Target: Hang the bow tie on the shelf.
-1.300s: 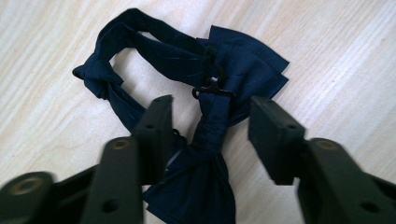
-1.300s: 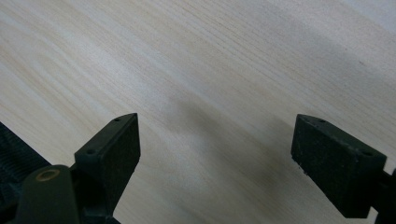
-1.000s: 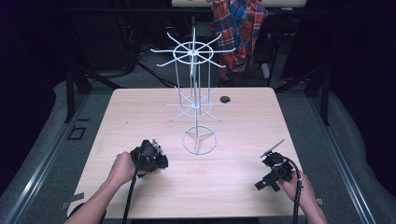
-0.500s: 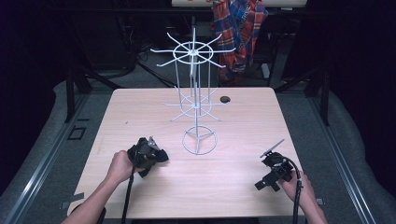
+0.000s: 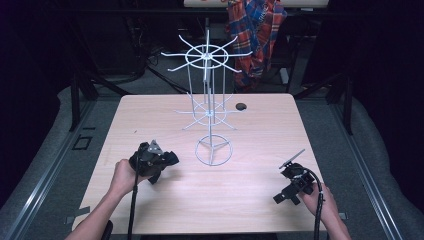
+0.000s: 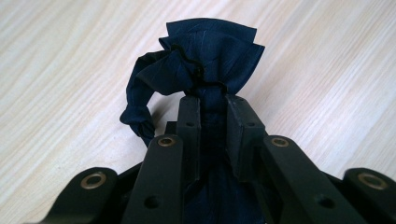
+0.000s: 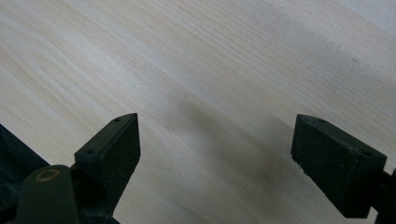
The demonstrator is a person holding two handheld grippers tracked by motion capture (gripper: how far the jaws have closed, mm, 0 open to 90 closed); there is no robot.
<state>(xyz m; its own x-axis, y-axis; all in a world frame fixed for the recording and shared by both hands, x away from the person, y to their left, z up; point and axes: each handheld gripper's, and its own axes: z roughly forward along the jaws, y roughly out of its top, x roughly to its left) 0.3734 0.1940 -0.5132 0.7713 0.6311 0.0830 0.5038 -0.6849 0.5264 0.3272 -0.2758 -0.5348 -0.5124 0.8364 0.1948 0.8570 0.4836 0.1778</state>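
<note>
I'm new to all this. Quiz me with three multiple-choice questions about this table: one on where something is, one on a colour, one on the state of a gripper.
1. Where does the white wire rack stand?
A. near the middle of the table
B. on the floor to the left
C. at the near right corner

2. What colour is the bunched cloth between the left gripper jaws?
A. red
B. dark blue
C. white

3. How do the right gripper jaws stand?
A. clamped on cloth
B. shut on nothing
C. wide apart, nothing between them

Answers:
1 A, the high view shows its ring base on the wooden table near the centre.
2 B, the left gripper view shows navy fabric pinched between the pads.
3 C, the right gripper view shows bare wood between the pads.
</note>
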